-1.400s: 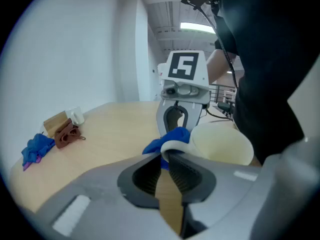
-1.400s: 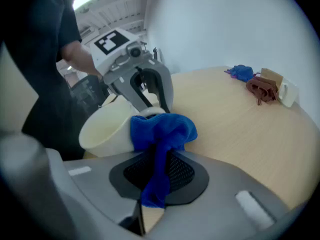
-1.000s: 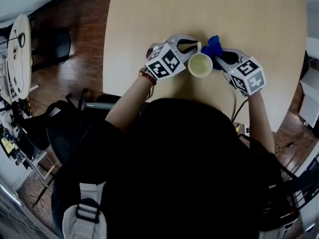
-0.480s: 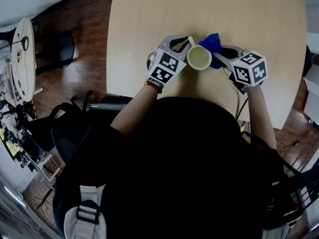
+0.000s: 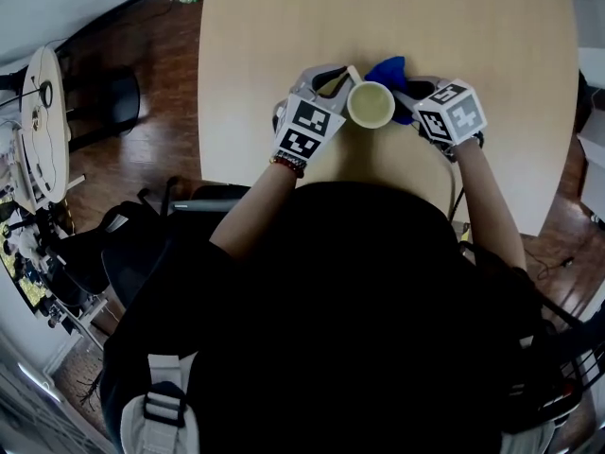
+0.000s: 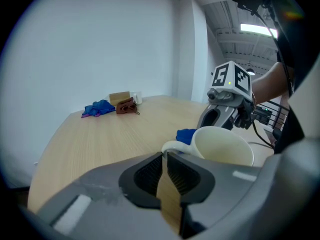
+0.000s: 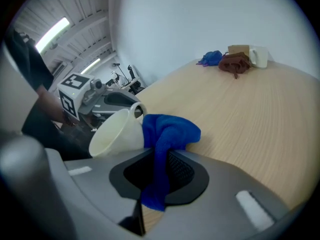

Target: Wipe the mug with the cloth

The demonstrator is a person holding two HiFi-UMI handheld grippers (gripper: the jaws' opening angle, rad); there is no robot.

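Left gripper (image 6: 164, 156) has its jaws pinched together on the mug's handle, which sits right at their tips. The mug (image 6: 222, 145) shows right of centre in the left gripper view, tilted, with its mouth turned back toward the person. In the head view it lies at upper centre between the two grippers, over the table (image 5: 265, 26). I cannot tell whether it is clear of the surface.

Right gripper (image 7: 160, 159) is clamped on the cloth (image 7: 170, 129). A blue fold bunches above its jaws at centre frame and touches the mug's outer wall toward the base end.

The step in hand looks like wiping the outside, with one gripper steadying and the other rubbing. The next move probably calls for dragging the cloth round the wall while keeping it pressed on. The left gripper would need to hold firm or roll the mug to bring up fresh surface. The hold on the handle is narrow, so a hard push might twist the mug.
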